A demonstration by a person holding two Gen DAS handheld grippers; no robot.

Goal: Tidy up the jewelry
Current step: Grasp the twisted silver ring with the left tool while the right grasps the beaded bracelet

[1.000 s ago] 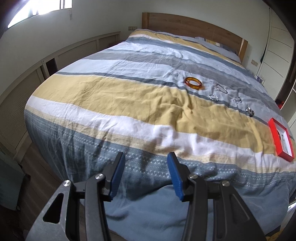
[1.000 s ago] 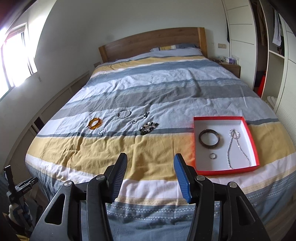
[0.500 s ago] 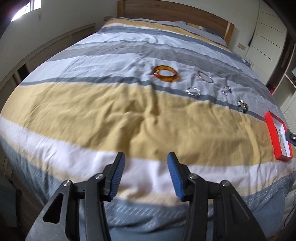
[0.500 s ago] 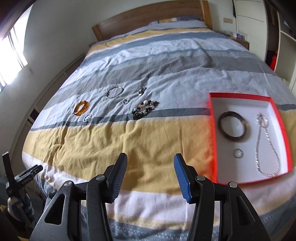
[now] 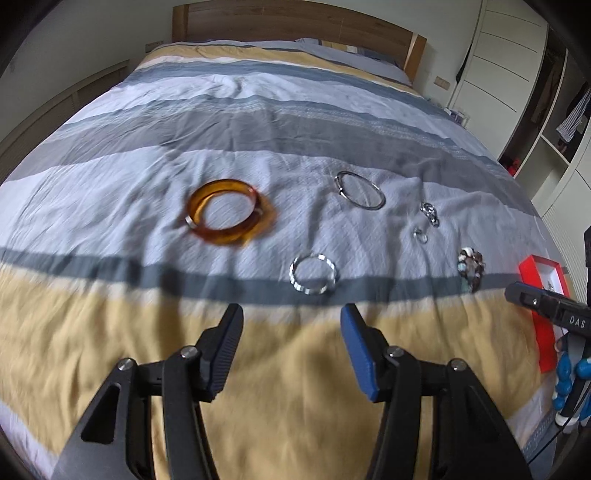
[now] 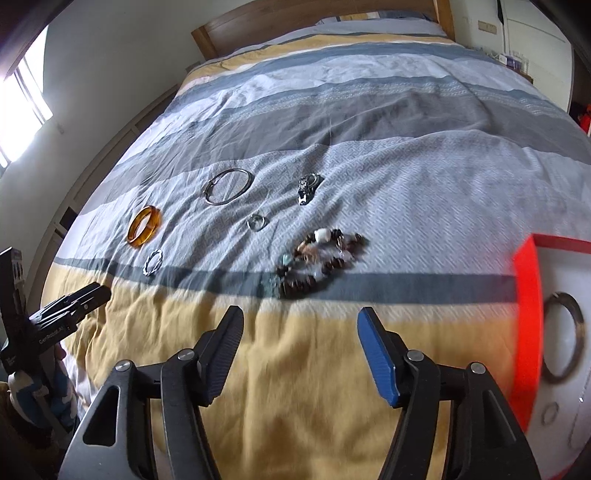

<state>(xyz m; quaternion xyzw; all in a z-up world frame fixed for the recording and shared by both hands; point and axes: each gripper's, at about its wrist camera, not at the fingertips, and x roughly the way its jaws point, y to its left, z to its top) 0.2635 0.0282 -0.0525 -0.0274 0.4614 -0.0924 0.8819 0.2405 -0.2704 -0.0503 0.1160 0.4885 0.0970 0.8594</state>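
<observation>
We hold our left gripper [image 5: 291,325] and our right gripper [image 6: 300,328] low over the yellow stripe of the bed's striped duvet [image 6: 295,369], each tilted downward. Both sets of jaws are opening, with nothing between them but bare cloth.

We take the thin dark grey stripe [image 5: 147,275] that crosses the duvet as our landmark. On our side of it lies only the yellow band under the grippers. At the stripe's right end sits the red-walled cardboard box with a white floor [image 6: 526,332], and inside it we see a dark round bangle [image 6: 563,338] lying flat.

Right on the stripe rests a small twisted silver bracelet [image 5: 314,274], ahead of the left gripper. Also touching the stripe, ahead of the right gripper, is a heap of brown, white and green beaded bracelets [image 6: 317,264].

Just beyond the stripe, on the pale grey band, lies a translucent amber bangle [image 5: 227,212], blurred in the left view. A small silver ring [image 6: 257,222] lies beyond the stripe too, between the beaded heap and the farther pieces.

Farther past the stripe we see a large thin silver hoop bangle [image 6: 228,186] and, to its right, a small dark-and-silver ornamented piece [image 6: 307,186] whose kind we cannot tell.

Far beyond the stripe stands the wooden headboard [image 5: 291,24].
</observation>
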